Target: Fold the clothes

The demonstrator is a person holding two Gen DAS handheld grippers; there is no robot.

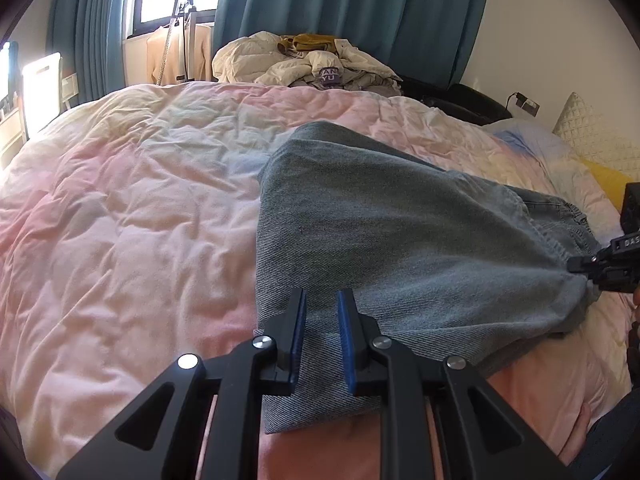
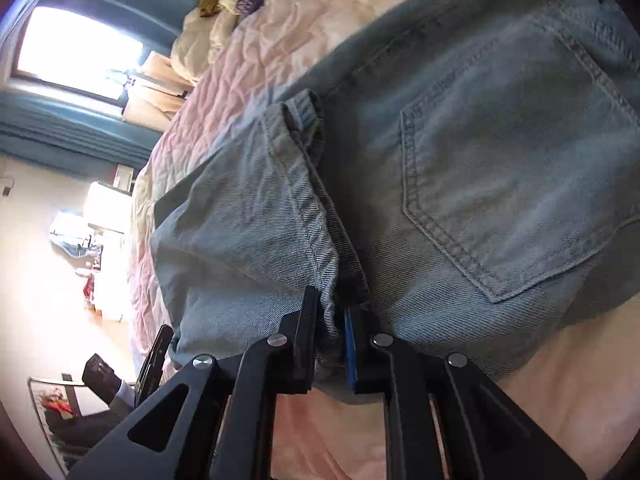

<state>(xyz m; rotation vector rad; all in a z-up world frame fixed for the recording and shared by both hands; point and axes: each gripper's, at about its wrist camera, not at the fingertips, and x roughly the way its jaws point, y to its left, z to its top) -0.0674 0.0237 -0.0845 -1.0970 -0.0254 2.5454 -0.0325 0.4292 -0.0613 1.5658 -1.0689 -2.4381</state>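
Item: jeans [image 1: 360, 216], light-blue denim, lying on bed w/ pink duvet [image 1: 132, 184], near its front edge, back pocket [image 2: 516, 176] facing up

Left claw [image 1: 322, 300]: pinched on a folded denim edge, cloth between the blue pads [image 1: 346, 340]. Right claw [image 2: 332, 312]: clamped on bunched denim at the seam beside the pocket; seen from left cam at far right, fabric pulled to a point there

Step (est.): both corners gripped, ready to lift and carry fold over. Tips: raise both claws together, keep span taut so no sag, lay edge to edge, let go only once flat

Other: heap of clothes [image 1: 304, 64] at far end of bed, teal curtains [image 1: 352, 12]

Writing: purple garment in heap shows partial "AN / YU"; right claw body shows "DAS", rest cut off
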